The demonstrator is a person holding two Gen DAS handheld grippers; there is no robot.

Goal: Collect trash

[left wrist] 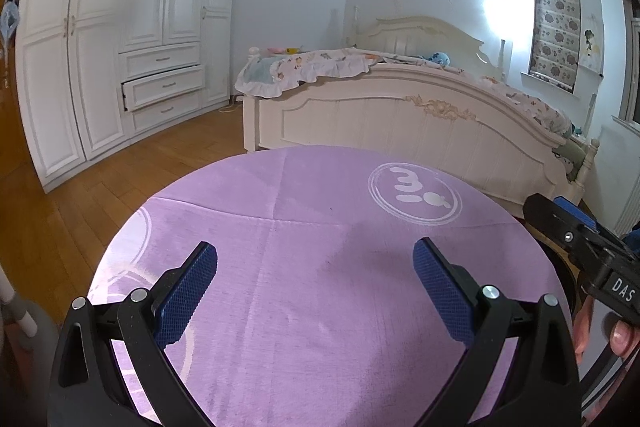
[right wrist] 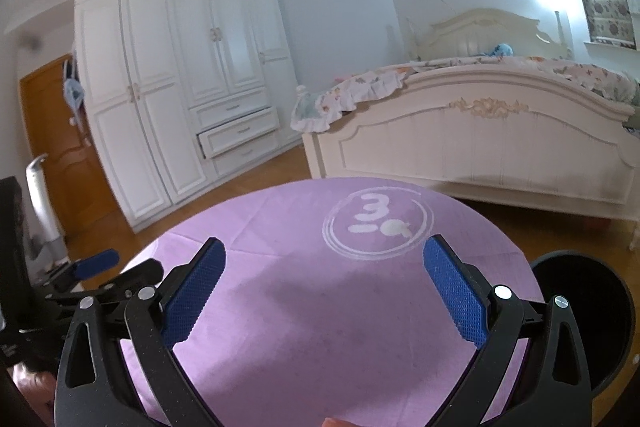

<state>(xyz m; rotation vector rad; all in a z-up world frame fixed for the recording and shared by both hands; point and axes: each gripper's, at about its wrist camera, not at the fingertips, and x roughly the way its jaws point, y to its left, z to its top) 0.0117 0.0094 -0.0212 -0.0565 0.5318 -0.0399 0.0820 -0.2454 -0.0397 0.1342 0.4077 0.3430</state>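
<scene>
Left of the tabletop [left wrist: 320, 307], I see the white wardrobe [left wrist: 120, 39]. Over the purple tabletop: my left gripper [left wrist: 316, 291], jaws wide, empty; right gripper [right wrist: 324, 291], likewise. Bed [left wrist: 400, 115] behind. Black bin [right wrist: 580, 307] at its right edge. No trash visible.

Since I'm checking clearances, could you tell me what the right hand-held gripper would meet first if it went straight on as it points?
Probably the purple tablecloth: the right hand-held gripper, open and empty, points slightly down over it. If it clears the far edge, the bed footboard is next; depth is unclear.
</scene>
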